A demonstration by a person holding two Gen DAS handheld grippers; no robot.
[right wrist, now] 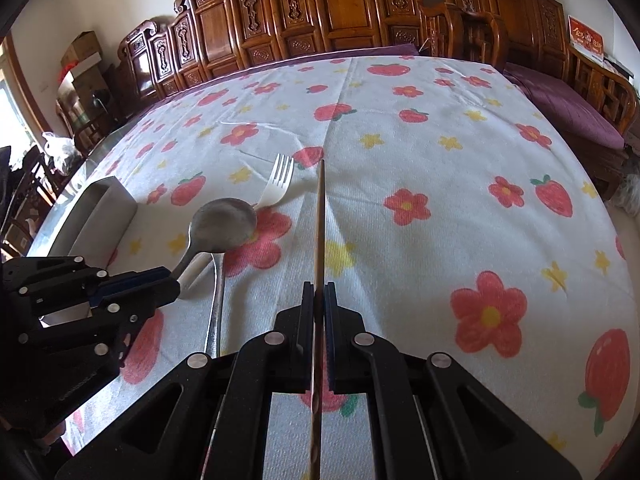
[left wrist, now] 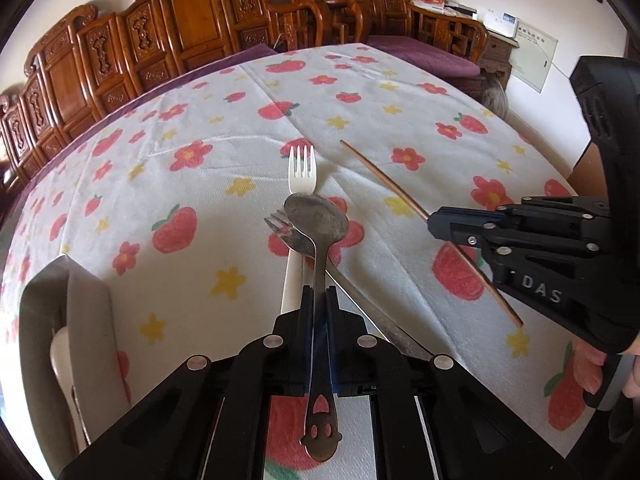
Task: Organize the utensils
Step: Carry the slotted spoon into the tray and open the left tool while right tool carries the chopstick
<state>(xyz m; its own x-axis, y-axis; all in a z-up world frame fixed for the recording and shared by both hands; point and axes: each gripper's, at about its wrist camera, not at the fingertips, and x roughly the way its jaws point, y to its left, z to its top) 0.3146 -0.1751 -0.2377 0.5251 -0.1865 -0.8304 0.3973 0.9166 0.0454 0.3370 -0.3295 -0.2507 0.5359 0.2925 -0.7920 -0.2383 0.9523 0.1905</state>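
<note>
Worktop (right wrist: 440, 240) under strawberry-flower cloth, carved wooden chairs (right wrist: 340, 12) behind. Grey holder (left wrist: 86, 312) at left edge, white utensil (left wrist: 60, 364) inside. Left tongs (left wrist: 319, 300) clamped on metal spoon (left wrist: 318, 222); right tongs (right wrist: 319, 300) clamped on chopstick (right wrist: 320, 216). White fork (right wrist: 278, 182), metal fork (left wrist: 280, 228) lie on cloth.

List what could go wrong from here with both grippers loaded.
1. The left gripper pinches the metal spoon mid-handle, so the heavy bowl may pivot or slip.
2. The right gripper holds the thin brown chopstick by a narrow contact; it could twist.
3. The grey utensil holder looks narrow; two long utensils may collide there.
</note>
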